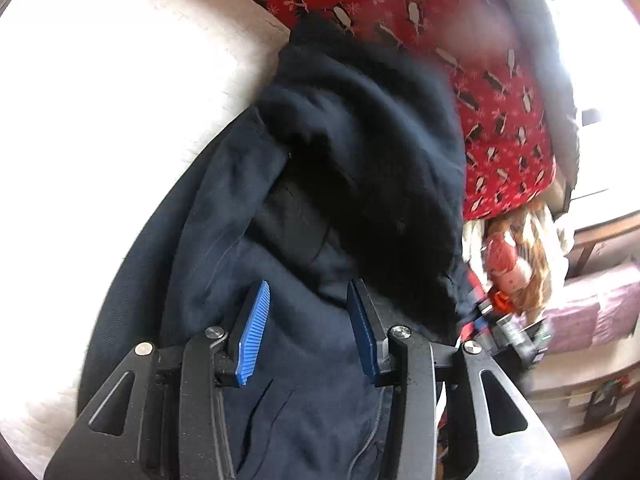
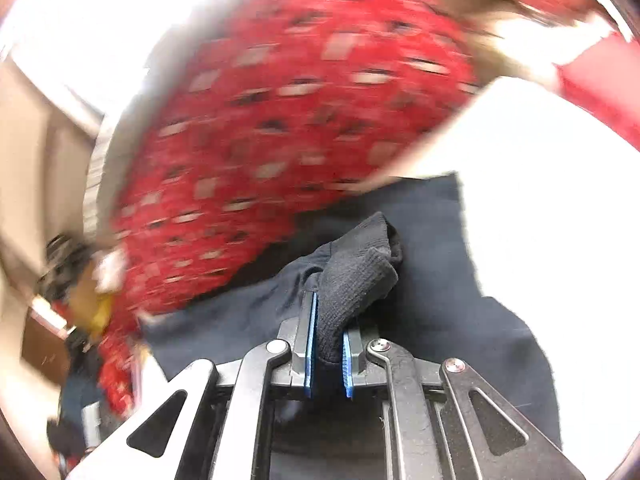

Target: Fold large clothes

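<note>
**Now: right gripper clamps the cuff, left gripper hangs apart over the jacket**

Right now the dark navy fabric jacket (image 1: 248, 184) lies bunched on a bright white padded surface (image 1: 120, 80), its black fleecy lining (image 1: 372, 160) turned outward in a thick fold. Above its lower panel, where a zip seam runs, the left gripper (image 1: 308, 332) hangs with its blue ribbed pads (image 1: 252, 336) set apart; nothing sits between them, and whether they touch the cloth below I cannot tell.

From the right wrist view, the right gripper (image 2: 329, 344) is pressed together on a black ribbed knit cuff (image 2: 356, 276), which bulges up out of the pinch. Beneath it the navy cloth spreads flat over the white surface.

Just beyond the jacket, a person's red garment printed with black-and-white penguins (image 1: 460, 40) fills the background, blurred in the right wrist view.
</note>
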